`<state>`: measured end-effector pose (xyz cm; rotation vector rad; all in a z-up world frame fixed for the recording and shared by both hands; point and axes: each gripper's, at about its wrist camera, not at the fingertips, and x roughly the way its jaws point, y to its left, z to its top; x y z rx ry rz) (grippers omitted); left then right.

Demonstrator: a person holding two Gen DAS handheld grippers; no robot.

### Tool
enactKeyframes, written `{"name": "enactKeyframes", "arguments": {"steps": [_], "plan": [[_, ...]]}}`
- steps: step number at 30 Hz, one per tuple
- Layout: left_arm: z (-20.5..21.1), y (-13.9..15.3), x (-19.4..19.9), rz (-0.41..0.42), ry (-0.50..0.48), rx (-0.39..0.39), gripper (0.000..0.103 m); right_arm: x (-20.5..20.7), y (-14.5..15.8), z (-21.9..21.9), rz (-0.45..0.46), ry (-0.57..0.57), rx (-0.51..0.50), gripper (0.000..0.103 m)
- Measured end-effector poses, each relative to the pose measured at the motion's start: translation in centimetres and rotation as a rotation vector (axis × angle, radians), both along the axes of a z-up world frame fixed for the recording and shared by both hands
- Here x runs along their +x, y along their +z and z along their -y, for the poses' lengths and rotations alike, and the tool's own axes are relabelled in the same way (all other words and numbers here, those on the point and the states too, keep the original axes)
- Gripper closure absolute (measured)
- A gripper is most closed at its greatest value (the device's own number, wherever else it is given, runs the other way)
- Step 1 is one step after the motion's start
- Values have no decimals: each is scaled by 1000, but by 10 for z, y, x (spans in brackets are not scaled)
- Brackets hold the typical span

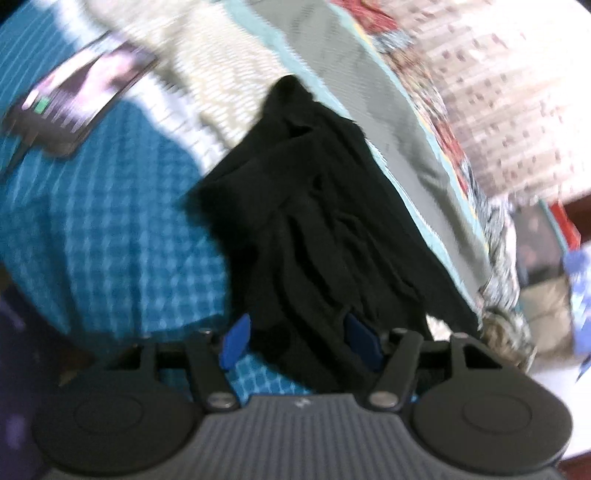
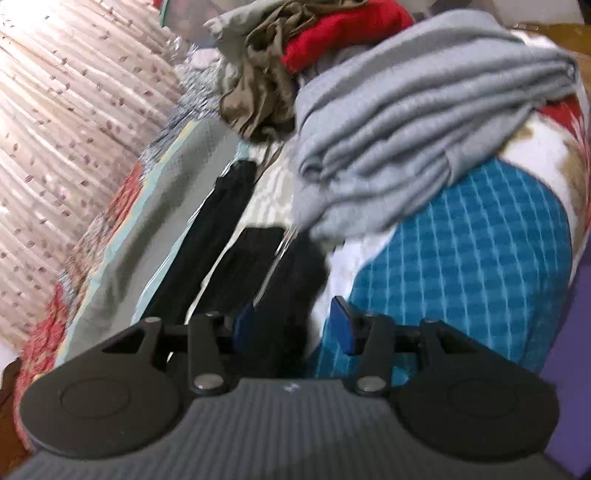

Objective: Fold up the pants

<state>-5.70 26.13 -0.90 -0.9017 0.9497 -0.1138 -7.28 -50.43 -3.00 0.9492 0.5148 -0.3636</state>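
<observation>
Black pants (image 1: 306, 229) are seen crumpled on a bed, lying across a blue checked cloth (image 1: 110, 240) and a grey sheet with a teal edge (image 1: 354, 122). In the left wrist view the left gripper (image 1: 301, 341) is held with jaws spread; black fabric is draped between the blue pads (image 1: 234, 341), though a pinch cannot be confirmed through the blur. A phone with a lit screen (image 1: 79, 101) is noted on the cloth, well apart; its writing is unreadable. In the right wrist view the right gripper (image 2: 293, 326) is held with jaws spread, dark fabric lying between them without visible pressure. A folded grey garment (image 2: 417, 147), a red garment (image 2: 343, 33) and an olive garment (image 2: 258, 85) are piled beyond. No legible brand or label is found.
</observation>
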Motion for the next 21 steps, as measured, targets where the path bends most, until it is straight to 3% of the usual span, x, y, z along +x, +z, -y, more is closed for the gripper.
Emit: {"name": "enactKeyframes", "arguments": {"steps": [5,7,9,11,13,16,21], "plan": [[10,-26,1,-38,46,-106,39,16,-17,13,3,-49,88,60],[19,-35,10,-51,46,-136,40,26,-16,10,-12,-28,112,82],[30,-40,21,-47,33,-139,47,29,-9,5,-16,-13,105,88],[39,-39,28,-43,17,-111,90,24,7,2,-14,-16,36,89],[39,-33,30,-20,22,-98,91,7,34,-3,35,-53,-8,90],[36,-14,25,53,17,-59,92,-27,75,-2,152,-122,3,91],[17,12,15,126,48,-96,92,-62,142,-5,248,-238,-70,90]]}}
